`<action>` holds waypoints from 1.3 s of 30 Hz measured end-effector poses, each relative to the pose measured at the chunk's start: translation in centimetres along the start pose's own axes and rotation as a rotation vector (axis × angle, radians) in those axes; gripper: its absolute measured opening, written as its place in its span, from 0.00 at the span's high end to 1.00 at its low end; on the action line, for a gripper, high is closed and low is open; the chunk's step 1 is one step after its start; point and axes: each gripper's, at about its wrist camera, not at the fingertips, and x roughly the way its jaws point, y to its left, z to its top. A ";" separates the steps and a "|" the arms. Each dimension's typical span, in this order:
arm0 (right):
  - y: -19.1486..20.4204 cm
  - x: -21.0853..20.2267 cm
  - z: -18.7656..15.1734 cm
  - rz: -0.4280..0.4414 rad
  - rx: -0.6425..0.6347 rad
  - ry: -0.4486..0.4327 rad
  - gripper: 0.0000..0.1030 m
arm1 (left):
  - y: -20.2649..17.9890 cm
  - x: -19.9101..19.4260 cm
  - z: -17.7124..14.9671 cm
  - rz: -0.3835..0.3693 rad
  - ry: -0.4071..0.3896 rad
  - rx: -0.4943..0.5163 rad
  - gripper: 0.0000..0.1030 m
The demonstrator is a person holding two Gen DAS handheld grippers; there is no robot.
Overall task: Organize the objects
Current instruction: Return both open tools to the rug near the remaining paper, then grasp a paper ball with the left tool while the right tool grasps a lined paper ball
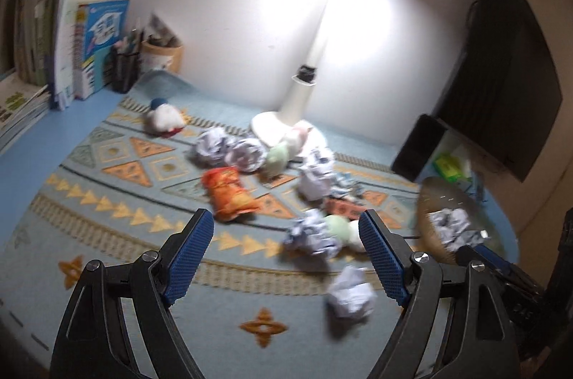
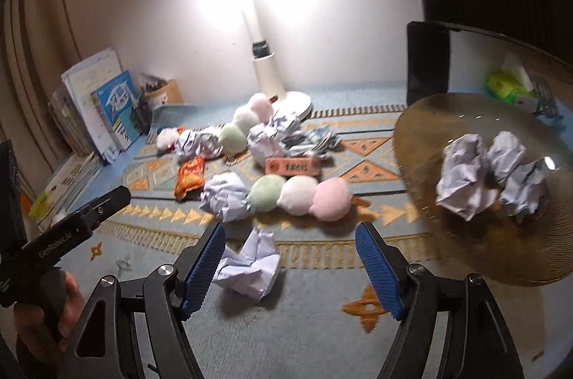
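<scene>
Desk under lit lamp [image 2: 250, 20], patterned mat [image 2: 322, 343] covered in clutter. Both hand-held grippers hover above the near edge of the mat, neither holding anything.

Right gripper [image 2: 290, 257]: jaws wide apart, empty. A crumpled paper ball [image 2: 249, 266] lies on the mat just ahead of it, close beside the inner face of its left finger, slightly left of the jaw centreline. The ball has no clear long axis; it is a rough lump, so approach angle looks uncritical.

Left gripper [image 1: 286, 253]: jaws also wide apart, empty. In its view the same near ball [image 1: 351, 296] sits toward its right finger, lower right between the jaws; a second paper ball [image 1: 311, 237] lies further ahead.

Brown plate [image 2: 429, 114] to the right of the right gripper holds three crumpled balls [image 2: 462, 174], so paper appears to be going there. Judgement: right gripper is nearer both the loose ball and the plate; a small shift left and down should centre the ball.

Remaining on the mat: three-ball plush skewer [image 2: 299, 194], orange snack packet [image 2: 189, 178], orange eraser-like block [image 2: 292, 167], more paper behind.
</scene>
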 end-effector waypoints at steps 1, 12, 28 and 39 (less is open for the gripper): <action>0.4 0.7 -0.4 0.000 -0.020 0.005 0.28 | 0.7 0.8 -0.8 0.037 0.004 0.027 0.20; 1.1 2.9 -1.3 0.017 -0.064 0.032 0.19 | 3.8 4.8 -3.1 0.104 0.103 0.058 0.20; 1.6 3.6 -1.6 0.058 -0.102 0.084 0.13 | 3.4 5.2 -3.5 0.073 0.133 0.081 0.20; 1.9 4.6 -1.8 0.106 -0.117 0.157 0.13 | 3.4 5.5 -3.5 0.065 0.149 0.087 0.20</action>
